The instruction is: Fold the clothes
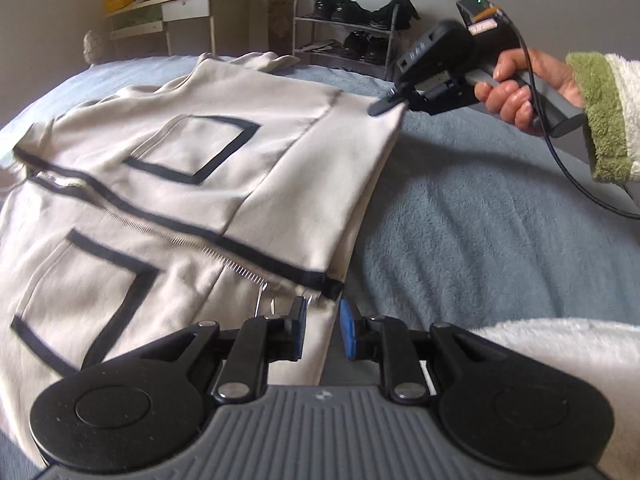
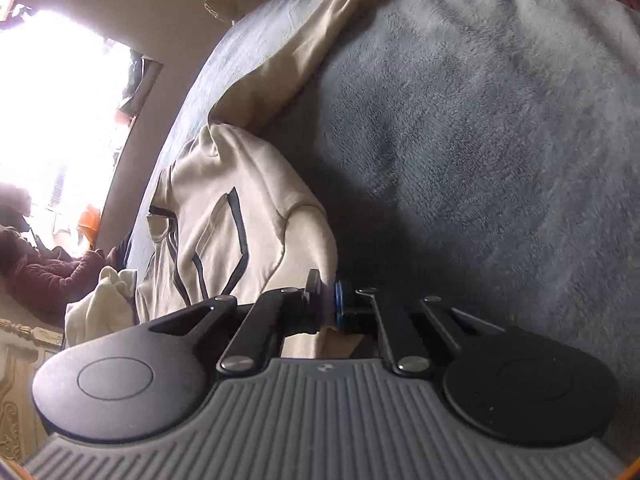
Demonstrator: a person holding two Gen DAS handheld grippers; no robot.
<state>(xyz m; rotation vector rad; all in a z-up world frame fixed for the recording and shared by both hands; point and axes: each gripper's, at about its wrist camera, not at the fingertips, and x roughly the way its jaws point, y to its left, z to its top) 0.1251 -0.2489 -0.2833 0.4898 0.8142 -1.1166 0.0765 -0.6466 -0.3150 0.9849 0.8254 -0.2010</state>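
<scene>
The beige zip jacket (image 1: 168,184) lies across the bed (image 1: 480,220), filling the frame's left. The right hand-held gripper (image 1: 394,102) pinches its hem corner taut for folding; the left hand-held gripper (image 1: 322,330) hovers narrowly parted, holding nothing.

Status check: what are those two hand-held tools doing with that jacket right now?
Right tool shut on jacket corner, lifting it. Left tool open at the zipper hem, gripping nothing. Blanket around is bare; no obstruction.
</scene>
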